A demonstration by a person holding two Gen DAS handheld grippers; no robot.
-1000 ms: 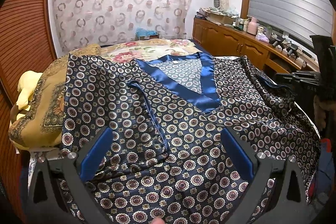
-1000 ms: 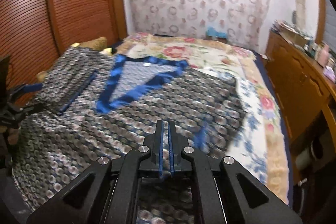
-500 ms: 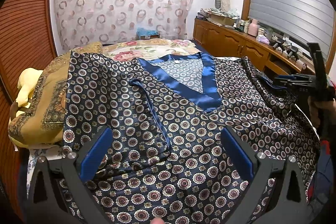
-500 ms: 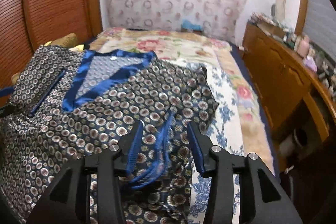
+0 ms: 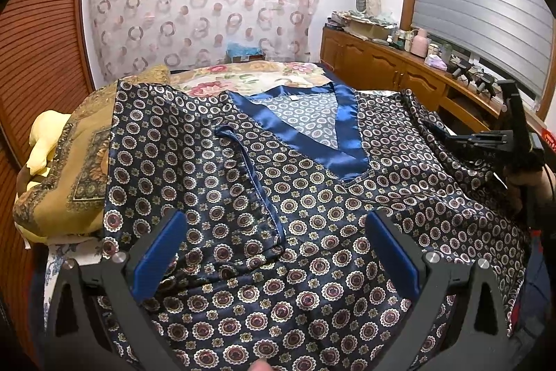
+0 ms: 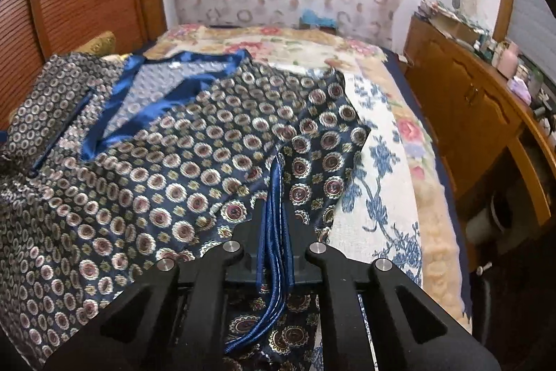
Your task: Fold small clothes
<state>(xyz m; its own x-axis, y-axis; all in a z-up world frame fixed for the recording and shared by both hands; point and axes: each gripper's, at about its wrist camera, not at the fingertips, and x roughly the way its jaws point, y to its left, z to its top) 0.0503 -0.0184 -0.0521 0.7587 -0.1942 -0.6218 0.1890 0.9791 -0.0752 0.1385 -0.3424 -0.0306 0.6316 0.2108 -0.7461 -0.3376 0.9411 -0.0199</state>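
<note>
Between the pinched right gripper lies the shirt's blue-trimmed sleeve edge; left gripper gapes wide above the cloth.

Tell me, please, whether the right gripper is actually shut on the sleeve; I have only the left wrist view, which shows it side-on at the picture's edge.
Observer: Yes. In the right wrist view the right gripper is shut on the sleeve's blue trim, with several layers bunched between its fingers.
Operator: Thank you. What lies to the right of that sleeve?
Observer: The bedspread, white there with blue flowers, running out to a fuzzy cream border.
Operator: Does the shirt reach that border?
Observer: No. As far as that view shows, the shirt stops short of it, with bare bedspread between.
</note>
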